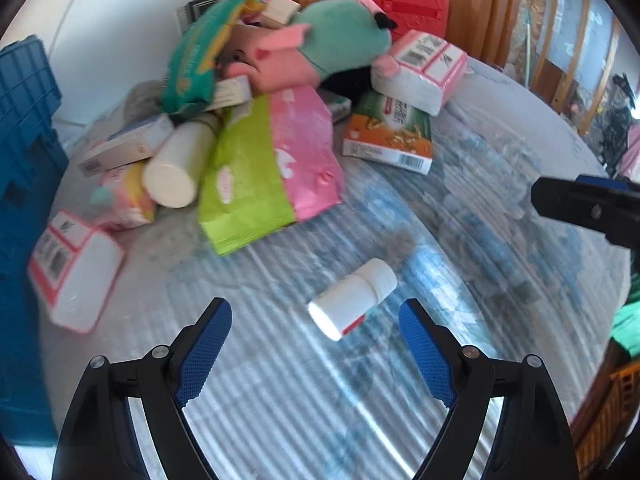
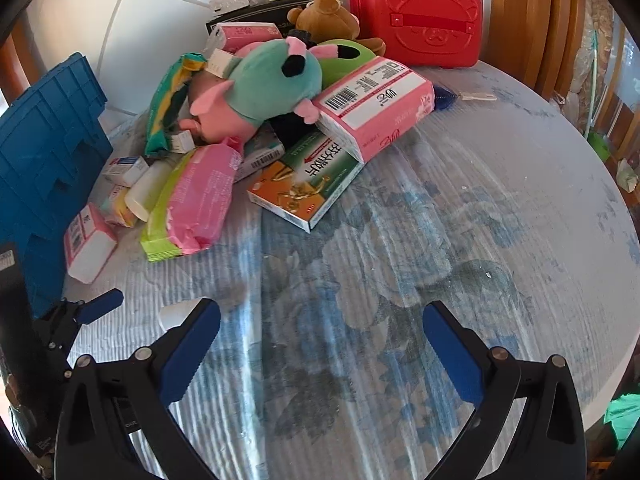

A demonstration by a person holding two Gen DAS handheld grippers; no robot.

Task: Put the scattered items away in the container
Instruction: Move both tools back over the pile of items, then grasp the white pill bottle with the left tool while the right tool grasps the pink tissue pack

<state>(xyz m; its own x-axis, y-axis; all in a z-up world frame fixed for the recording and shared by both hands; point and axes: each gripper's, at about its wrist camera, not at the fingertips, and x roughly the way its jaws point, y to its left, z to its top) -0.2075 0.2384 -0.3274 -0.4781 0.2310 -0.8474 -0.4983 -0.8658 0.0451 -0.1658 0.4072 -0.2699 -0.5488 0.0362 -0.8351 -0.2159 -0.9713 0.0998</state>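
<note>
Left gripper point(image 1: 316, 334): jaws spread wide above the table, nothing pinched; its blue pads stand on either side of the small white bottle without touching it.
Small white bottle point(image 1: 352, 300): lying on its side on the cloth, apart from the heap, cap end pointing up and away from the camera (a red-edged label shows on its lower side).
Right gripper point(image 2: 320, 338): also wide apart and empty, only bare cloth between its fingers.
Container point(image 1: 24, 168): a blue ribbed crate at the left edge of the table, just beside the heap; its inside can't be seen from here.
Heap: a green-and-pink packet point(image 1: 268, 172) lies in front, a larger white bottle point(image 1: 176, 168) on its side to the left of it, an orange-and-green box point(image 2: 308, 184) to the right.
On top: a teal-and-pink plush toy point(image 2: 264, 84), with a pink tissue pack point(image 2: 376, 104) leaning against it.
Stray pack: a second pink tissue pack point(image 1: 72, 268) sits nearest the crate.
Back of table: a red case point(image 2: 416, 20) stands upright, a brown teddy point(image 2: 324, 20) just beside it.
Table point(image 2: 500, 184): round, covered in a blue-flowered cloth.
</note>
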